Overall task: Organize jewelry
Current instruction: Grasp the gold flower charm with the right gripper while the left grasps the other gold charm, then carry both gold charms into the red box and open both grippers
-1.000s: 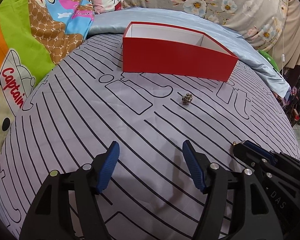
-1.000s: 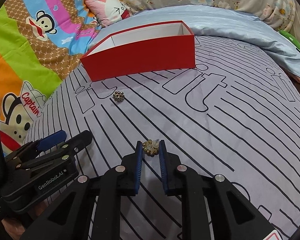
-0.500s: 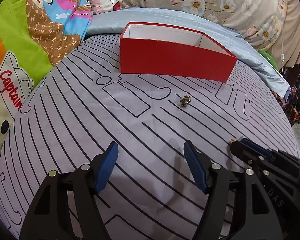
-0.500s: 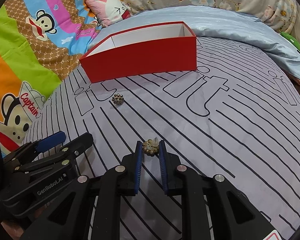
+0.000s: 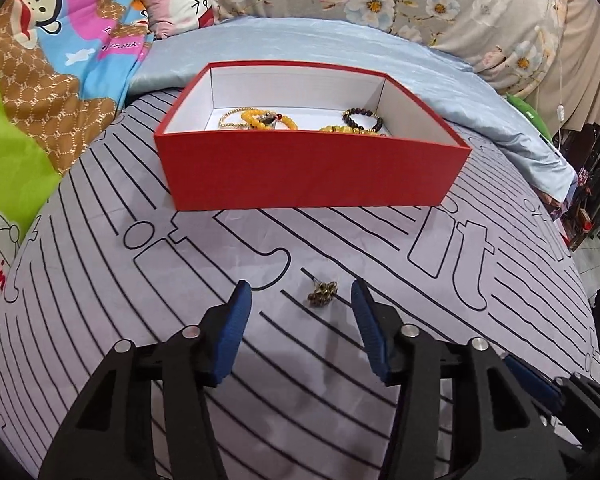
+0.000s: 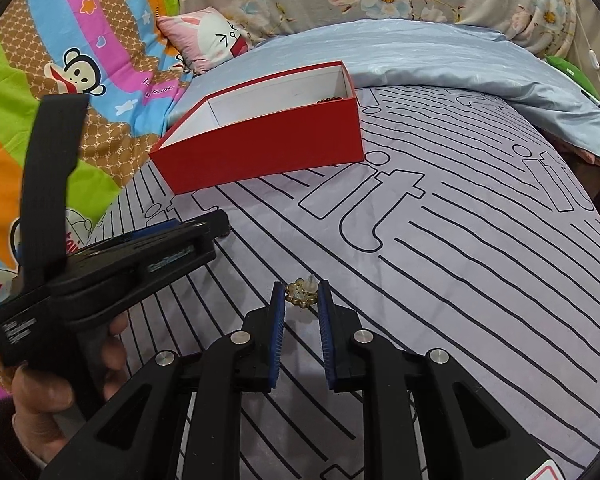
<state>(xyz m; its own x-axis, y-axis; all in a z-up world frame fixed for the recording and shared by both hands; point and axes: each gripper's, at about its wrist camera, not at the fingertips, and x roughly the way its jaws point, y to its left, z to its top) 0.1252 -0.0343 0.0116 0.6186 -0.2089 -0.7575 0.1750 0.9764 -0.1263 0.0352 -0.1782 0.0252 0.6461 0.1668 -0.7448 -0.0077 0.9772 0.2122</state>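
Observation:
A red box (image 5: 312,176) with a white inside stands on the grey striped sheet and holds several bead bracelets (image 5: 260,120). It also shows in the right wrist view (image 6: 268,144). A small bronze earring (image 5: 321,294) lies on the sheet just ahead of my open left gripper (image 5: 302,300), between its blue pads. My right gripper (image 6: 301,298) is shut on a gold flower earring (image 6: 300,296) and holds it above the sheet. The left gripper's body (image 6: 112,256) shows at the left of the right wrist view, where it hides the bronze earring.
A light blue quilt (image 5: 308,40) lies behind the box. A cartoon monkey blanket (image 6: 60,80) and a pink pillow (image 6: 212,40) are at the left. The bed edge drops off at the right (image 5: 580,240).
My left gripper has moved forward toward the box, so the bronze earring now sits between its pads. The right gripper still holds the gold earring and has moved slightly forward.

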